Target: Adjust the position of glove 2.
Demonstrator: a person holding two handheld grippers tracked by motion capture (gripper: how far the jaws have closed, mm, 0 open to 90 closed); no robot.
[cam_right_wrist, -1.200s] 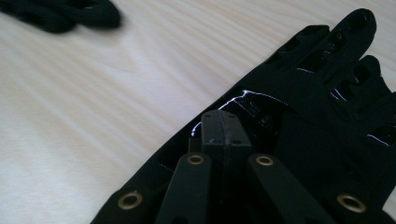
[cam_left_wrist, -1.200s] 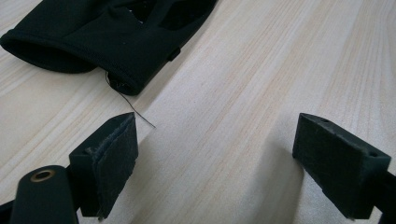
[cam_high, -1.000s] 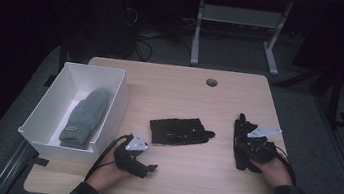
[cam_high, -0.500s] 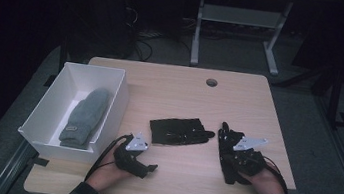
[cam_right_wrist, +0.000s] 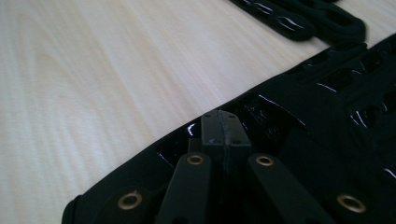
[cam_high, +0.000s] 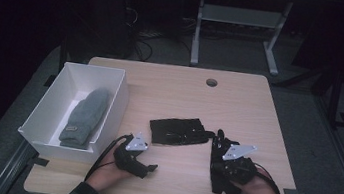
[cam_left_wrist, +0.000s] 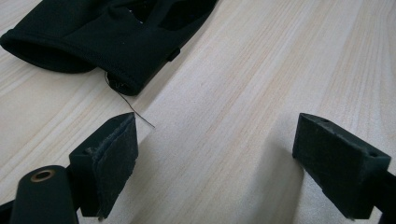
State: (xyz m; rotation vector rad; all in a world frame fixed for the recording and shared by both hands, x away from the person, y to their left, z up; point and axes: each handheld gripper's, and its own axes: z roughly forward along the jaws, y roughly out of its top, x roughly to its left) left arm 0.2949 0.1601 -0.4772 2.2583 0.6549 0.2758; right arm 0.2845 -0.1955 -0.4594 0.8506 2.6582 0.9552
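A black glove (cam_high: 178, 130) lies flat at the middle of the wooden table (cam_high: 176, 85); its cuff (cam_left_wrist: 93, 37) shows in the left gripper view. My left gripper (cam_high: 149, 167) rests just near-left of it, jaws open with bare wood between them (cam_left_wrist: 224, 163). My right gripper (cam_high: 218, 141) sits right of that glove, its jaws pressed together (cam_right_wrist: 219, 128) on a second black glove (cam_right_wrist: 327, 107) that lies along and under the gripper (cam_high: 216, 176). The first glove's fingers (cam_right_wrist: 303, 18) lie just beyond.
A white box (cam_high: 95, 69) stands at the table's left edge with a grey mitten (cam_high: 86, 116) inside. A round cable hole (cam_high: 211, 82) sits near the far edge. A desk frame (cam_high: 240, 20) stands on the floor beyond the table.
My right gripper has slid left and slightly nearer, bringing the second black glove with it toward the glove at the middle. The left gripper has stayed put.
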